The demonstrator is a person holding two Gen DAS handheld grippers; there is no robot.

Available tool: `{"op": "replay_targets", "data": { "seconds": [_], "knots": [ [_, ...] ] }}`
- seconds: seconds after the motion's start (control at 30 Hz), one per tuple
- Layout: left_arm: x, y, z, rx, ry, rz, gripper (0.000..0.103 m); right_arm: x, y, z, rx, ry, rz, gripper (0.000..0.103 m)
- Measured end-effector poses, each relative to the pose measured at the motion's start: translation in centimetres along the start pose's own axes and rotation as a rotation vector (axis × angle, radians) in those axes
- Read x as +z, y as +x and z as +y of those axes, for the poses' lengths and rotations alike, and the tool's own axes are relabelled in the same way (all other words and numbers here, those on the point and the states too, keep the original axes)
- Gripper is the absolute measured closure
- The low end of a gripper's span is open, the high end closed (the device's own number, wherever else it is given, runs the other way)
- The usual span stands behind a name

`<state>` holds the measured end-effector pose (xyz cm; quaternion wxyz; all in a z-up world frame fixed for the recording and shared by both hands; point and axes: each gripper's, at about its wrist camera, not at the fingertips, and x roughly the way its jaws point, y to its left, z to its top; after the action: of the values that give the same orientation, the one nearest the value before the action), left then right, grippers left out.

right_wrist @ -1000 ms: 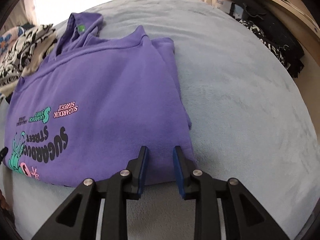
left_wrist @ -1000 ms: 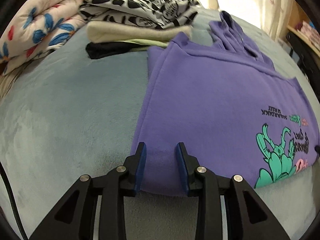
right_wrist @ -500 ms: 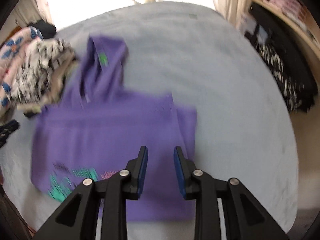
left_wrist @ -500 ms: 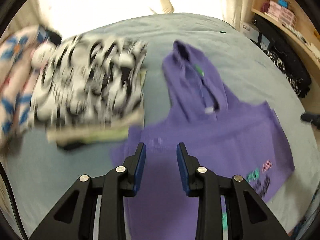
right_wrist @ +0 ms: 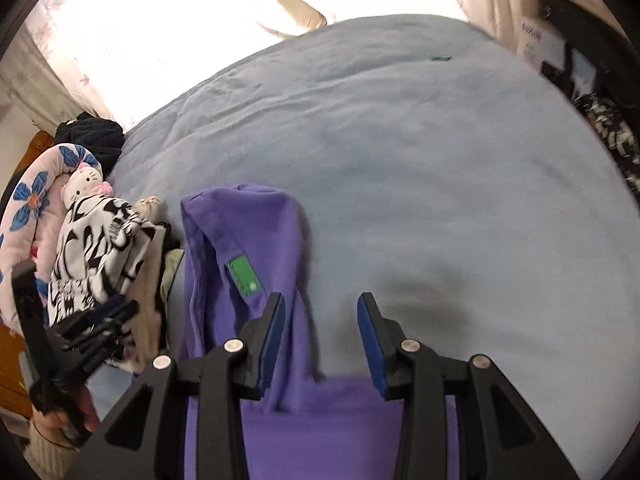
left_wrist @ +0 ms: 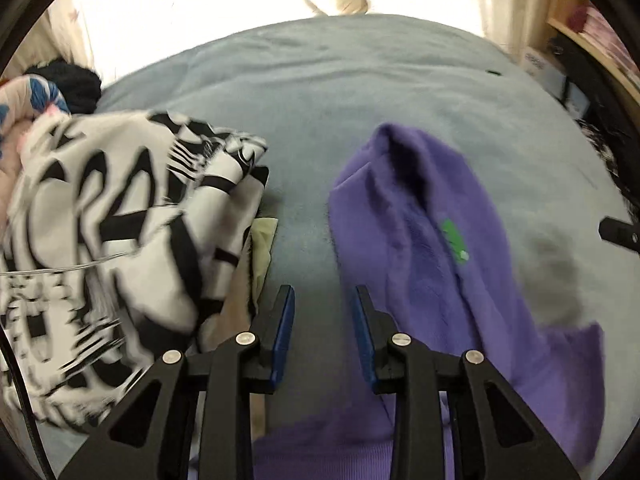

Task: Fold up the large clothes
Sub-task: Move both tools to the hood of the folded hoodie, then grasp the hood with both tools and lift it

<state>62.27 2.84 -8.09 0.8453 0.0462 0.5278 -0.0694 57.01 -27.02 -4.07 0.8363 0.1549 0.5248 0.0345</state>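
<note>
Purple hoodie (right_wrist: 248,280) lies flat on bed (right_wrist: 400,160), hood centre frame. Left tongs (left_wrist: 322,332) spread, empty; right tongs (right_wrist: 320,340) opening, releasing nothing visibly pinched, presumably after a fold.

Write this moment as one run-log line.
stage: folding purple hoodie | left gripper: open, empty | right gripper: opening, empty | hood: flat on bed
</note>
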Motion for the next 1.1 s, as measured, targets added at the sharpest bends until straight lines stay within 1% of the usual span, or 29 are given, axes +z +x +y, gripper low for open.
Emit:
{"op": "replay_targets", "data": {
  "seconds": [0.13, 0.2, 0.33, 0.4, 0.5, 0.67, 0.73, 0.77, 0.8, 0.93, 0.97, 1.1],
  "knots": [
    [1.1, 4.0, 0.5, -0.022, -0.051, 0.035, 0.075, 1.0, 4.6, 0.7, 0.009, -0.005, 0.029, 0.065],
    [1.6, 5.2, 0.6, -0.033, -0.06, 0.042, 0.075, 1.4, 6.0, 0.8, 0.021, -0.005, 0.033, 0.065],
    [2.3, 7.6, 0.9, -0.096, -0.085, 0.059, 0.075, 2.4, 8.7, 1.2, 0.056, 0.009, 0.043, 0.065],
    [2.6, 8.3, 0.6, -0.126, -0.082, 0.058, 0.073, 2.7, 9.8, 1.4, 0.058, -0.001, 0.046, 0.065],
    [3.1, 9.1, 0.5, -0.157, -0.094, 0.051, 0.072, 3.2, 11.0, 1.3, 0.074, 0.007, 0.046, 0.065],
    [3.3, 7.8, 1.2, -0.286, -0.142, -0.009, 0.071, 3.5, 11.8, 0.6, 0.136, 0.034, 0.044, 0.065],
    [3.2, 7.2, 1.6, -0.32, -0.15, -0.023, 0.063, 3.6, 12.0, 0.6, 0.138, 0.033, 0.041, 0.065],
    [3.3, 7.1, 1.6, -0.323, -0.155, -0.033, 0.057, 3.7, 12.1, 0.7, 0.129, 0.035, 0.035, 0.065],
    [3.2, 7.1, 1.8, -0.322, -0.155, -0.036, 0.057, 3.8, 12.2, 0.7, 0.132, 0.038, 0.032, 0.065],
    [3.5, 8.3, 0.6, -0.242, -0.138, -0.011, 0.057, 4.1, 12.5, 1.0, 0.143, 0.039, 0.035, 0.065],
    [3.1, 8.4, 0.8, -0.234, -0.141, -0.014, 0.057, 4.3, 12.7, 1.2, 0.143, 0.036, 0.035, 0.065],
    [3.3, 9.9, 0.5, -0.221, -0.148, -0.023, 0.056, 4.9, 13.3, 1.9, 0.137, 0.028, 0.035, 0.065]
  ]
}}
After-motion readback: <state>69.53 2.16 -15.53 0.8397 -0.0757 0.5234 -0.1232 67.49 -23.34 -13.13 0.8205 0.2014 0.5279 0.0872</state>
